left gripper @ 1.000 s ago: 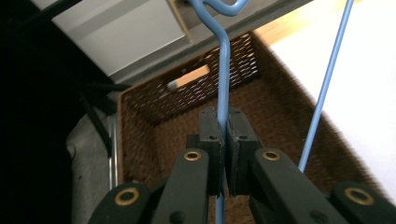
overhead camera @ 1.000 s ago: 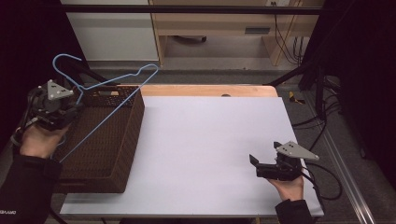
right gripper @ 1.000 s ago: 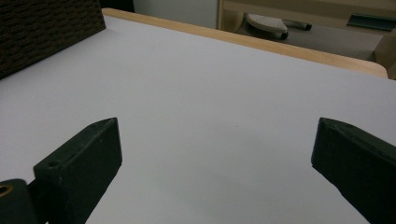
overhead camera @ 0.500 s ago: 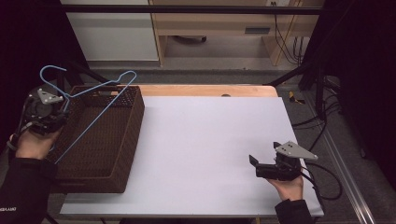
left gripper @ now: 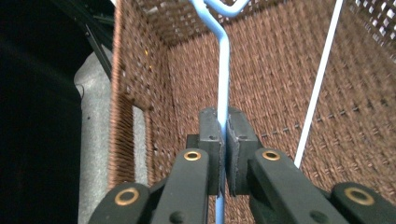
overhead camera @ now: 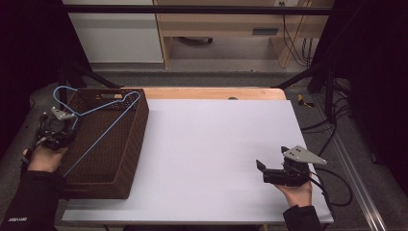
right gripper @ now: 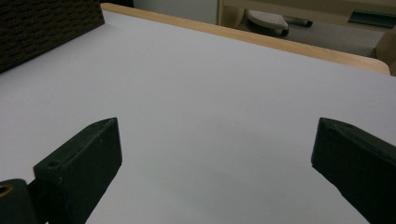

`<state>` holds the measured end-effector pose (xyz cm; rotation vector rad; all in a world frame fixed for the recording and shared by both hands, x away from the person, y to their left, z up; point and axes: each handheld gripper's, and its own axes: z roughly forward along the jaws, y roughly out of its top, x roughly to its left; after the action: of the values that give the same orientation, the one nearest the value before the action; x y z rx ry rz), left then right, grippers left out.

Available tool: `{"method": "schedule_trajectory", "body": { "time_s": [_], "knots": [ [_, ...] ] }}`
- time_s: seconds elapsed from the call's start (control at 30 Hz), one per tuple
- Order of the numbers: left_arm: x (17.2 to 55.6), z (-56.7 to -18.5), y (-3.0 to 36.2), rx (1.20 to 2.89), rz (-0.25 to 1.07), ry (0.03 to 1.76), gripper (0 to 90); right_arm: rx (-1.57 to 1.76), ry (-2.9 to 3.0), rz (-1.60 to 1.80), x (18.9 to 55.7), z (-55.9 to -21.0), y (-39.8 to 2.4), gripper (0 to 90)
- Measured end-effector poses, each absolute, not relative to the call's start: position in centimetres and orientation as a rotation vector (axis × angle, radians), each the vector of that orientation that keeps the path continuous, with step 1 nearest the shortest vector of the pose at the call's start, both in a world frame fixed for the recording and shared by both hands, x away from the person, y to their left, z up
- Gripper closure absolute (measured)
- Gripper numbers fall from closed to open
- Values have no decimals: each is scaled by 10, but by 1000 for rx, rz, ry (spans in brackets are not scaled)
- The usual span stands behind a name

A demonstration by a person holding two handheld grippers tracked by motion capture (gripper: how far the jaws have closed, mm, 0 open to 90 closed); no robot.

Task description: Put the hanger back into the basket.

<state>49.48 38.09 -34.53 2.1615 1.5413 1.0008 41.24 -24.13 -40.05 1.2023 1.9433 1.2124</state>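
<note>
- High view: left gripper [overhead camera: 57, 129] beside brown wicker basket [overhead camera: 125, 180], grasping light-blue wire hanger [overhead camera: 98, 108] above it; right gripper [overhead camera: 269, 173] near white table [overhead camera: 211, 144] right edge.
- Left gripper view: jaws clenched on hanger wire [left gripper: 223, 74], basket interior [left gripper: 280, 93] behind.
- Right gripper view: jaws spread wide, released, above table [right gripper: 210, 93]; basket corner [right gripper: 42, 28] far left.

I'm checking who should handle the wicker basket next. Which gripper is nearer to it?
Left. The left gripper is at the basket's left rim, shut on the blue hanger over it. The right gripper sits open, far across the white table.
</note>
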Motion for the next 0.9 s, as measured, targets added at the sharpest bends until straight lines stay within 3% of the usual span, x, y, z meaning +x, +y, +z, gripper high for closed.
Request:
{"method": "schedule_trajectory", "body": {
  "time_s": [0.6,0.9],
  "knots": [
    [503,-379,372,2217,850,1583,847,1188,1955,1249,412,-400,-242,20],
    [481,-354,374,2039,793,1480,649,1189,1954,1259,411,-399,-242,20]
  ]
}}
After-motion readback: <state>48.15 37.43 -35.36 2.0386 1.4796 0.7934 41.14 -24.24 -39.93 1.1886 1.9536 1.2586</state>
